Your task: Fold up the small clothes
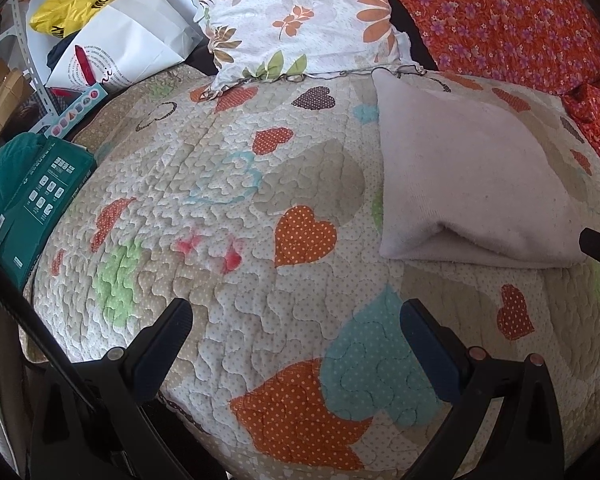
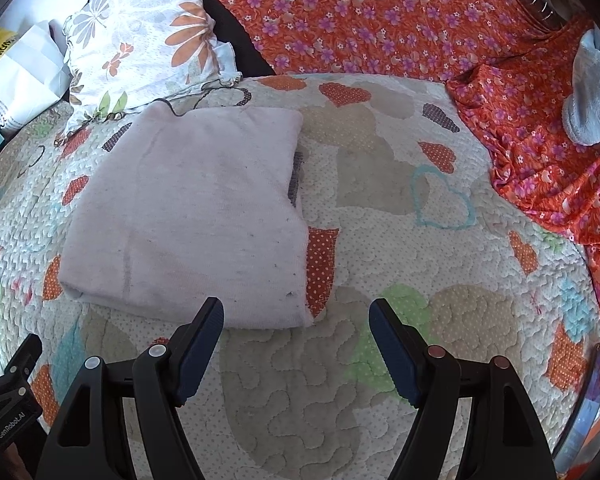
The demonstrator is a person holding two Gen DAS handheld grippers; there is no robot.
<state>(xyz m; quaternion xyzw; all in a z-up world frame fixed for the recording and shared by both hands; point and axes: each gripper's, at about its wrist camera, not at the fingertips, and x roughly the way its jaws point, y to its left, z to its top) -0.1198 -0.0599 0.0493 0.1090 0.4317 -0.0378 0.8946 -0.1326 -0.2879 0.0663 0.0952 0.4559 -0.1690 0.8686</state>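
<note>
a heart-patterned quilt (image 1: 228, 184) covers the bed. a floral pillow (image 1: 300, 20) lies at its far edge beside an orange flowered cloth (image 2: 380, 20). a yellow bag (image 1: 68, 8), white bag (image 1: 140, 36) and green box (image 1: 36, 200) sit left.

A pale pink garment (image 2: 188, 208), folded into a flat rectangle, is laid on the heart-patterned quilt (image 2: 380, 360), beside a floral pillow (image 2: 140, 40).

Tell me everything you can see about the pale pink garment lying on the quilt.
The pale pink garment is a soft, fuzzy knit with small dark specks, folded into a flat, roughly square bundle with layered edges at its near side. It lies on the heart-patterned quilt, its far corner near the floral pillow. A dark strip shows at its right edge. Neither open gripper touches it.
</note>
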